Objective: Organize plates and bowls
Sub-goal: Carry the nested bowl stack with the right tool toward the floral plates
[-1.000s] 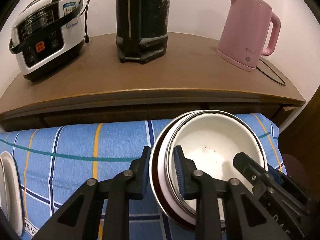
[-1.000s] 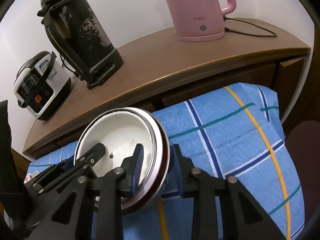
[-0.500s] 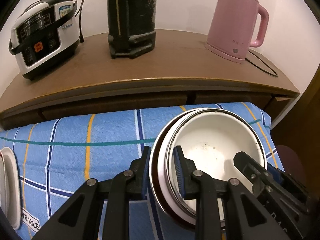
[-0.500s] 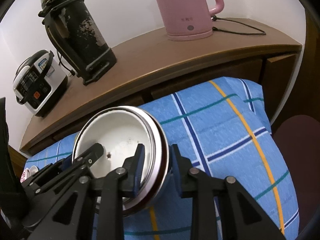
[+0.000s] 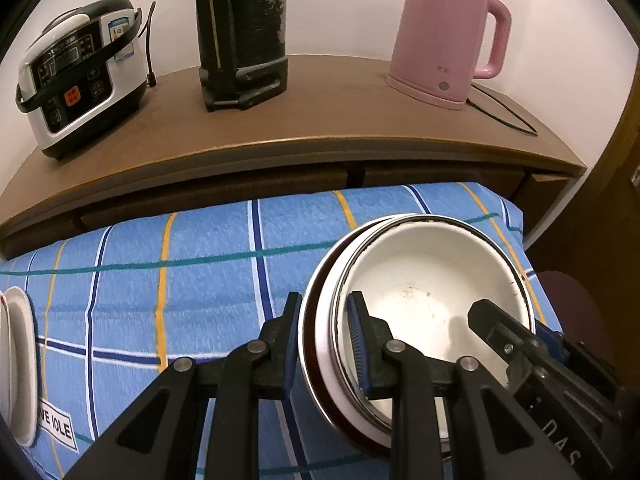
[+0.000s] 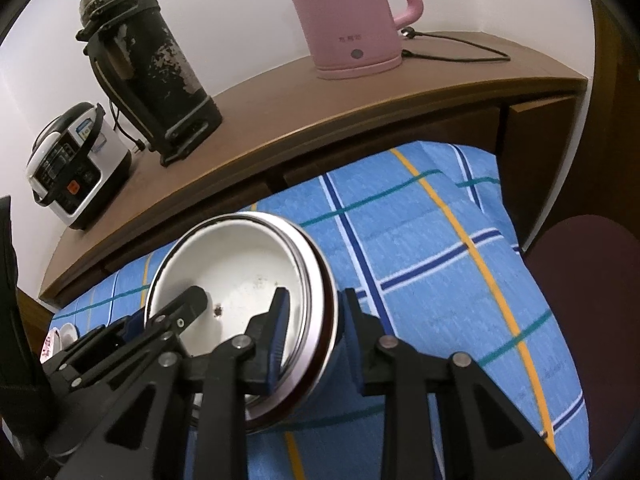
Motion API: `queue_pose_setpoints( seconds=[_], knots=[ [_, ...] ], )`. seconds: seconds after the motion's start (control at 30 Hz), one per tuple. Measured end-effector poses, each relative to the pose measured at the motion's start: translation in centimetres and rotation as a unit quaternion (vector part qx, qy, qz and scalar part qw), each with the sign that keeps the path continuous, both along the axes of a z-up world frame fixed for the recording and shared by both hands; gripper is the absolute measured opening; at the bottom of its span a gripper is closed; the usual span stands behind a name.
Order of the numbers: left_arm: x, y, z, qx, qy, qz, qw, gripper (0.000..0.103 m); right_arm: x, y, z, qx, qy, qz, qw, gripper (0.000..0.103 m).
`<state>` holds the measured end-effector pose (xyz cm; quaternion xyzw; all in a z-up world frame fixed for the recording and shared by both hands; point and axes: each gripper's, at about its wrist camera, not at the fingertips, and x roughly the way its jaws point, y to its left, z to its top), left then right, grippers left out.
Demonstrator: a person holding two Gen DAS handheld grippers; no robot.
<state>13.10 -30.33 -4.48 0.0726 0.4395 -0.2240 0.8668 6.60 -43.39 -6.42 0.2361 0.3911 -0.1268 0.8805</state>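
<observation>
The left gripper (image 5: 324, 344) has its fingers (image 5: 358, 340) pinching the near-left rim of the stacked bowls (image 5: 424, 300), one finger outside the dark-edged outer rim and one inside the white inner bowl. The right gripper (image 6: 310, 336) has its fingers (image 6: 280, 320) pinching the opposite rim of the same stack in the same way. The stacked bowls are tilted, open side facing the cameras, and carried between the two grippers above the blue checked cloth (image 5: 200, 280) that covers the surface.

On that cloth, well to the left of the bowls, a white plate (image 5: 18, 364) sits at the frame's edge. Behind the cloth runs a brown wooden shelf (image 5: 320, 120). On it, beyond the bowls, stands a pink kettle (image 5: 444, 36); left of the kettle is a worn black flask (image 5: 242, 32), and further left a black and white rice cooker (image 5: 80, 72).
</observation>
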Motion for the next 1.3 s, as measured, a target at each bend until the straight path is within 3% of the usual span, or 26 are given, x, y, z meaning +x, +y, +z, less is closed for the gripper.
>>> queue_pose_setpoints(
  seconds=[1.3],
  knots=[
    [-7.4, 3.0, 1.1, 0.014, -0.008, -0.011, 0.9998, 0.026, -7.8, 3.2, 0.4, -0.001, 0.001, -0.003, 1.000, 0.026]
  ],
)
